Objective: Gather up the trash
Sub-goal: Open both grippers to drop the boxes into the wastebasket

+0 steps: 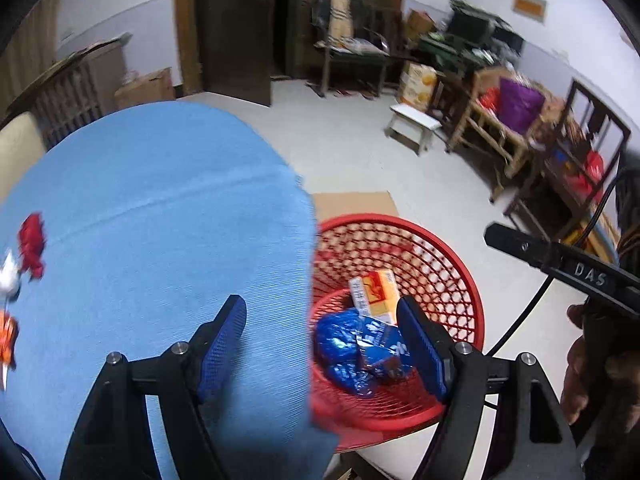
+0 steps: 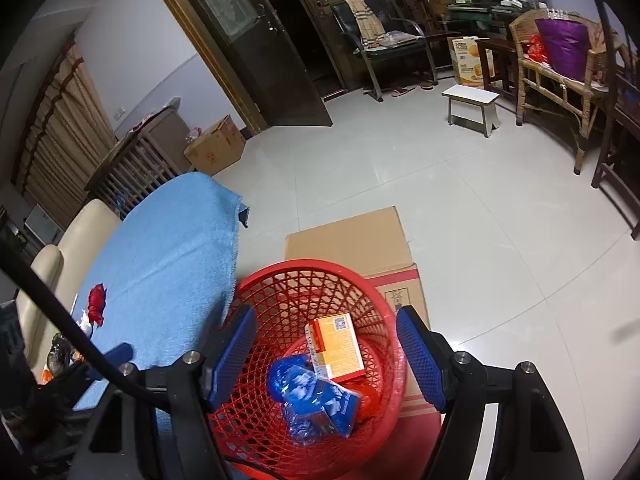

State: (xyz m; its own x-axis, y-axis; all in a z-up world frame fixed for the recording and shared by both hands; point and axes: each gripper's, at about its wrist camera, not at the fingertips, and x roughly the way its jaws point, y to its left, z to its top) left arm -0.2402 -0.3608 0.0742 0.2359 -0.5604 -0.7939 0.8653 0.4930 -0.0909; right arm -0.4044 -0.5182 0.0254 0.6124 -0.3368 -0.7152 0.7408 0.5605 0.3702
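Both tools hung spread and empty, the right tool (image 2: 326, 354) above the red basket (image 2: 256, 280), the left tool (image 1: 322, 342) at the table's (image 1: 160, 184) edge. The basket already held a blue wrapper (image 2: 316, 400) and an orange box (image 2: 340, 346). Farther off, a red wrapper (image 1: 33, 244) and other scraps remained on the table, so collection looked partly done.

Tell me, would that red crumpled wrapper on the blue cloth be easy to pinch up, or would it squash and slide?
The red wrapper looks crumpled and thin, so it would probably squash flat between the fingers rather than resist. It seems very light, so a nudge might skid it across the blue cloth, though the woven texture may hold it. It is unlikely to roll.
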